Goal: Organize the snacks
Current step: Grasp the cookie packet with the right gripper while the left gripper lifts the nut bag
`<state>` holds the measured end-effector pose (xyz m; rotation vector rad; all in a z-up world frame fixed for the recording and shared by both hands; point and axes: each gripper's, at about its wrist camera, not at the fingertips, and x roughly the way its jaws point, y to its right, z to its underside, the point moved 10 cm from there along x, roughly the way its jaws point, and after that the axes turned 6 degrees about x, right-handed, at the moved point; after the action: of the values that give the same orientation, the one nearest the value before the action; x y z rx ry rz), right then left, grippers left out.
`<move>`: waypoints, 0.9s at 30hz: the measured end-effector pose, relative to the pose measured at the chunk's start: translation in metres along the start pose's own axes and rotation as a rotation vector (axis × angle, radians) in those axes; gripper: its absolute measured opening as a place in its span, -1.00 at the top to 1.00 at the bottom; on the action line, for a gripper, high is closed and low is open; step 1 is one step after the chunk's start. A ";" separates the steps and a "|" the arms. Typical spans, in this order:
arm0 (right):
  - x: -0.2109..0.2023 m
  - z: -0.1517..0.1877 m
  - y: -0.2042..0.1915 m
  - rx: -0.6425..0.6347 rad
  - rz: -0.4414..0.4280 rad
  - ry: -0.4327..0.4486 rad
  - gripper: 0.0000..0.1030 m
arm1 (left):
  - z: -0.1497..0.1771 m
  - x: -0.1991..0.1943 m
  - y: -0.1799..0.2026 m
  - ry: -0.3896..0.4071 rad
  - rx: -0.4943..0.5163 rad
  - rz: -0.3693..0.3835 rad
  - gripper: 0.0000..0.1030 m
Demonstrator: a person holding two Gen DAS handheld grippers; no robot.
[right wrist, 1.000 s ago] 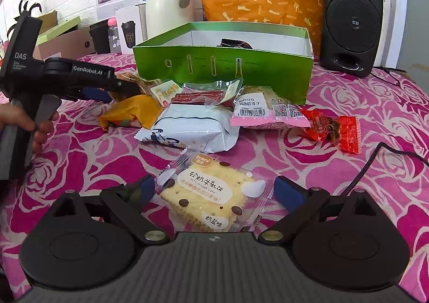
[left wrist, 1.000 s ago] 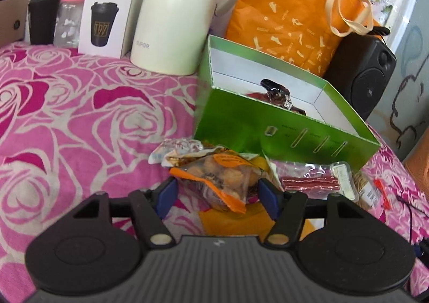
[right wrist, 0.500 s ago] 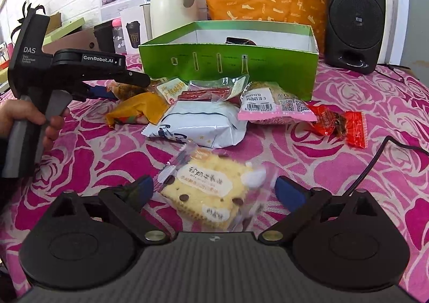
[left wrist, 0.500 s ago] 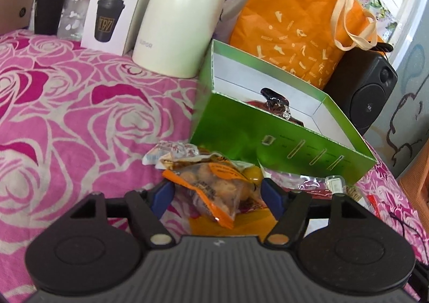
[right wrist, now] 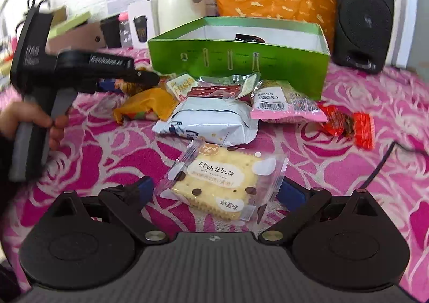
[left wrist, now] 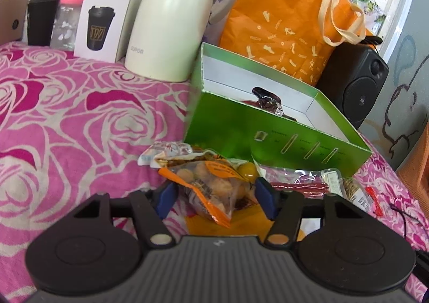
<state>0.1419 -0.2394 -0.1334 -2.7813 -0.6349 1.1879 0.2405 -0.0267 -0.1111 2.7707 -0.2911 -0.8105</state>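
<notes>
left gripper clamps nut bag, right gripper straddles cracker

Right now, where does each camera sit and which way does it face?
Left wrist: on the left gripper, looking along its jaws, which flank a bag of round snacks, toward the green box.
Right wrist: on the right gripper, looking over the cracker packet between its open jaws toward the same box; the person's left hand also shows here.
Shared: box, cream jug, orange bag, speaker.
</notes>
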 end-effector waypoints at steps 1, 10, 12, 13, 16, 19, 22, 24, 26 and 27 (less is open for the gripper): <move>-0.001 -0.001 0.002 0.032 -0.011 0.003 -1.00 | 0.000 -0.001 -0.001 0.001 0.000 0.001 -0.20; 0.000 -0.007 0.004 0.176 0.050 0.030 -1.00 | 0.001 -0.005 -0.001 0.012 0.007 -0.009 -0.21; 0.002 -0.005 0.002 0.137 0.102 0.041 -1.00 | 0.001 -0.007 -0.001 0.018 0.005 -0.004 -0.19; 0.003 -0.004 0.000 0.103 0.133 0.050 -1.00 | 0.001 -0.007 -0.001 0.018 0.004 0.000 -0.19; 0.000 -0.002 -0.004 0.060 0.139 0.068 -1.00 | 0.002 -0.010 -0.002 0.021 -0.006 0.006 -0.18; -0.003 -0.001 -0.005 0.087 0.150 0.084 -1.00 | 0.003 -0.015 -0.002 0.028 -0.005 0.006 -0.17; -0.007 0.001 -0.006 0.103 0.152 0.097 -0.96 | 0.005 -0.022 -0.002 0.033 0.000 0.004 -0.17; -0.010 0.002 -0.008 0.127 0.140 0.102 -0.93 | 0.005 -0.027 -0.003 0.032 -0.005 0.008 -0.17; -0.013 0.003 -0.010 0.152 0.120 0.104 -0.90 | 0.006 -0.032 -0.004 0.036 -0.009 0.003 -0.17; -0.015 0.004 -0.010 0.161 0.117 0.107 -0.87 | 0.006 -0.034 -0.004 0.036 -0.005 0.001 -0.17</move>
<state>0.1267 -0.2363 -0.1238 -2.7542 -0.3557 1.0483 0.2095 -0.0148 -0.0998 2.7769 -0.2826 -0.7589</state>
